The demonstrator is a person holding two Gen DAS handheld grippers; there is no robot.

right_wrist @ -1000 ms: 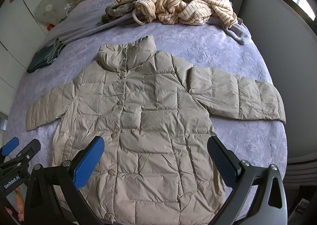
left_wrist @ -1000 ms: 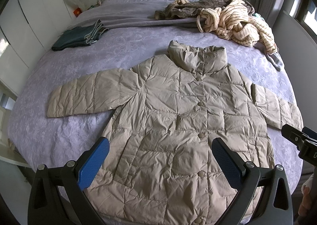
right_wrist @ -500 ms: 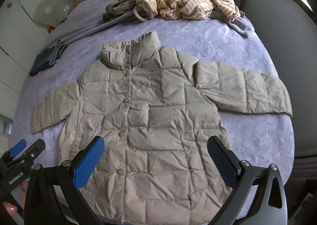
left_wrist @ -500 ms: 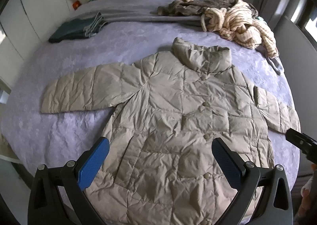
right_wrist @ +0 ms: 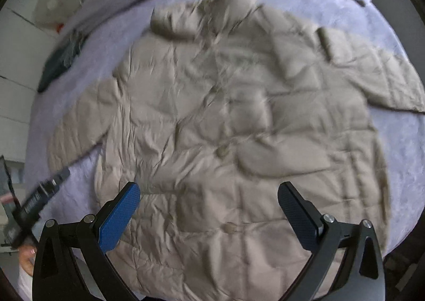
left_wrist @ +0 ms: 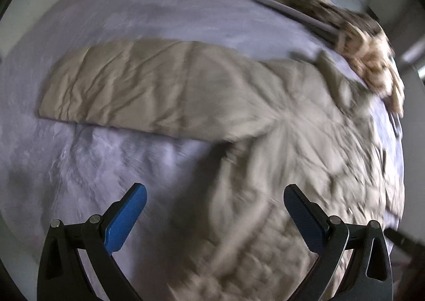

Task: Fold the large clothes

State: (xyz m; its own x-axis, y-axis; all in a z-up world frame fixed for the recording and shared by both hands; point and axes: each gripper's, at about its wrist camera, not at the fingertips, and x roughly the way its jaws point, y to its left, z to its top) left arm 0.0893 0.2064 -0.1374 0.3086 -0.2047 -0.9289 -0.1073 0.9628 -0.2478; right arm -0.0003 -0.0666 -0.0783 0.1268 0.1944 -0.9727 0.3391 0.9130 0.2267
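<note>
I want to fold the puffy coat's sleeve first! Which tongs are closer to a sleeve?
Probably the left tongs: open, with the coat's long sleeve spread just ahead. The right tongs hang over the coat's middle.

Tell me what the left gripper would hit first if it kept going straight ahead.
Probably the beige puffer coat, near where its outstretched sleeve joins the body. The left gripper is open and empty; blur leaves depth unclear.

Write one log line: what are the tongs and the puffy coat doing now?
left tongs: open, empty | right tongs: open, empty | coat: flat, unfolded on bed | views: blurred
</note>
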